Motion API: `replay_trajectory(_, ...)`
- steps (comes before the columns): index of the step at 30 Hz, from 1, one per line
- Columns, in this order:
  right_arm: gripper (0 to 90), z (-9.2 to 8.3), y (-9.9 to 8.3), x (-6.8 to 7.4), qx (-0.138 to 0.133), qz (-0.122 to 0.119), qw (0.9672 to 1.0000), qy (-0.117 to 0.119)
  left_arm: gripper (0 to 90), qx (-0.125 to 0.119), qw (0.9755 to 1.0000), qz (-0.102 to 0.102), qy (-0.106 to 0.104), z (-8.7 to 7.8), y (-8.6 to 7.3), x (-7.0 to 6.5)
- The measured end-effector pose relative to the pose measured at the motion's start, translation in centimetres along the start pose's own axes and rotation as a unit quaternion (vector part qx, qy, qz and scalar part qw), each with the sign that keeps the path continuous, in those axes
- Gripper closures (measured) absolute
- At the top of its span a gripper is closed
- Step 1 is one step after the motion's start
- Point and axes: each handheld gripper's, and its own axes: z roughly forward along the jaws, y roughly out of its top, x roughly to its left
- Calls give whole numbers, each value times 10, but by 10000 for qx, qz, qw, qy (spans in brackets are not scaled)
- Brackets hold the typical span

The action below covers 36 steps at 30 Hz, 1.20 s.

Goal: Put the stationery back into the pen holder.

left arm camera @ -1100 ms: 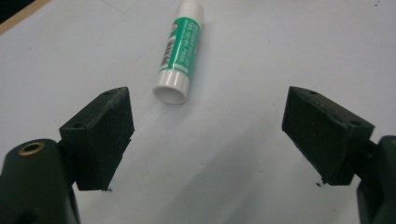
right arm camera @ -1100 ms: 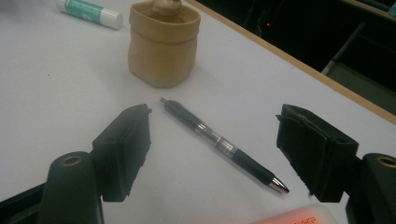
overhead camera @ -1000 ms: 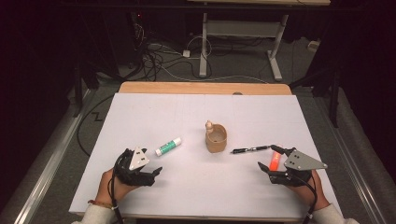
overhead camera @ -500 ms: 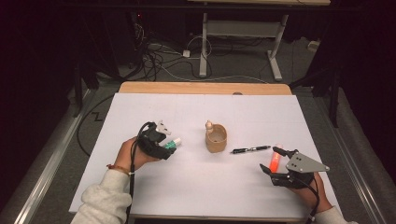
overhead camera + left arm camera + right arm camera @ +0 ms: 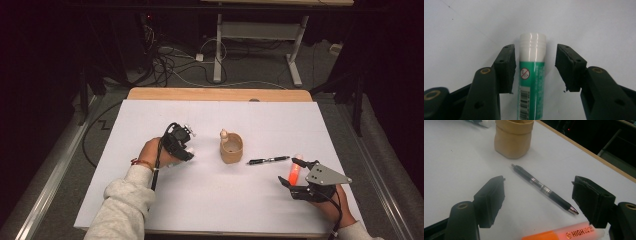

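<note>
While it lies flat on the white surface [image 5: 461, 30], the green glue stick [image 5: 531, 72] points its white cap away from the left hand-held gripper [image 5: 535, 68], long axis running between the jaws, which have been closing yet stand clear of it.

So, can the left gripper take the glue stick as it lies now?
Probably yes. The glue stick lies between the jaws of the left gripper, which have just been closing. A gap is left on each side, and nothing stands in the way on the white table.
</note>
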Motion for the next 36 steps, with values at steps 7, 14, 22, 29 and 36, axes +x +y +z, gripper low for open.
replay_trajectory(7, 270, 0, 0, 0, 14, -6, 10000, 10, 606, 308, 9995, 112, 48, 9, 5, -2)
replay_trajectory(14, 274, 0, 0, 1, 18, -15, 10000, 15, 623, 247, 9995, 186, 49, 9, 3, -3)
replay_trajectory(22, 276, -1, 0, 0, -3, -22, 10000, -11, 625, -333, 9992, 151, 138, 0, -10, -3)
replay_trajectory(29, 276, -1, 1, 1, -15, -49, 10000, -15, 625, -1359, 9904, -38, 238, -24, -25, -8)
replay_trajectory(36, 276, -2, 2, 0, -45, -53, 10000, -44, 626, -2188, 9749, -28, 416, -37, -38, -18)
